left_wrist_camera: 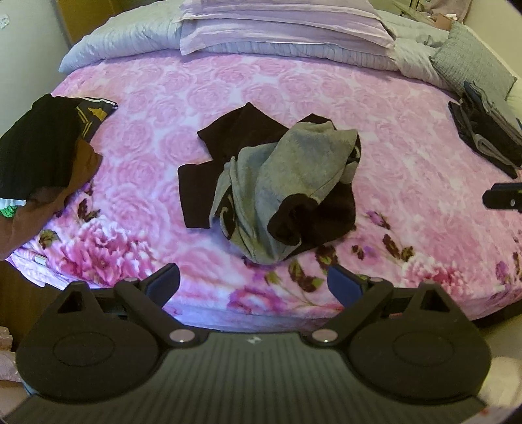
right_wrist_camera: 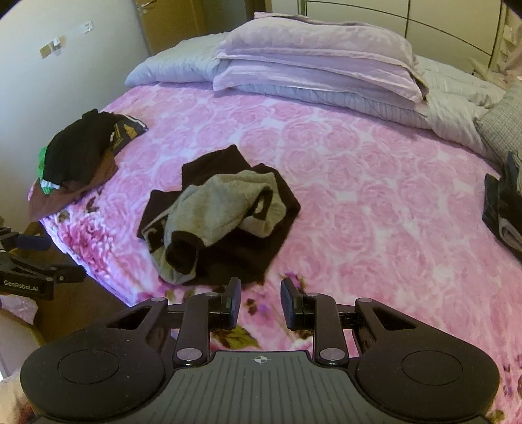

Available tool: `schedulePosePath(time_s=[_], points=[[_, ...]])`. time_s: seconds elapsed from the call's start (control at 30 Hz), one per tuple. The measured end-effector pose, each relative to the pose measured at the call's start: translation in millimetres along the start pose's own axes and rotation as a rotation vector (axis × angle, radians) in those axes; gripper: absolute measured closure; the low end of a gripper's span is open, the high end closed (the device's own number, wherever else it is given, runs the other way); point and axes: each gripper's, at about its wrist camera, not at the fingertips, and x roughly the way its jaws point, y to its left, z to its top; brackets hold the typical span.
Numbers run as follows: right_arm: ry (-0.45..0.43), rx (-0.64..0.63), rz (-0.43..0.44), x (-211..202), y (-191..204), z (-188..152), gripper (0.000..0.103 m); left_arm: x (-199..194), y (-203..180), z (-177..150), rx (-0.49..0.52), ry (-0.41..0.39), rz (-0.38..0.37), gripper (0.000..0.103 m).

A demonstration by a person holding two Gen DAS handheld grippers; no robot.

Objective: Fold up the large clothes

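Only right wrist view shows wall door (right_wrist_camera: 169, 26). One crumpled grey-black garment (left_wrist_camera: 277, 182) mid-bed; left gripper (left_wrist_camera: 254, 283) wide open, right gripper (right_wrist_camera: 261, 303) slightly parted, both empty.

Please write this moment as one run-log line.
left tool: open, empty | right tool: open, empty | grey-black garment: crumpled on bed | folding: not started

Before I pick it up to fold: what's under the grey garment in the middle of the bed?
A dark garment lies spread beneath the grey garment, on the pink floral blanket. Anything between or under them is covered.
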Motion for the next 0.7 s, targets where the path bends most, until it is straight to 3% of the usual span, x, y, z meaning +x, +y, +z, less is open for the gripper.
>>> schedulePosePath(time_s=[0.23,0.4,0.53,0.7], points=[[-0.007,-0.001,-0.032,11.1,-20.3,-2.6,0.08,37.8,8.4,-22.7,-0.003,-0.004,0.043,0.011],[0.015,0.018,-0.07,20.5,-37.2,-5.8,0.079,69.3,-1.3,-34.3,0.095,-0.033,0.053,0.014],[0.043,0.025,-0.11,30.4,-49.1,-10.8,0.079,101.6,-16.8,-40.3,0.267,-0.07,0.055,0.018],[0.093,0.049,-0.169,45.7,-65.2,-21.9,0.079,150.5,-31.3,-49.5,0.571,-0.099,0.099,0.025]])
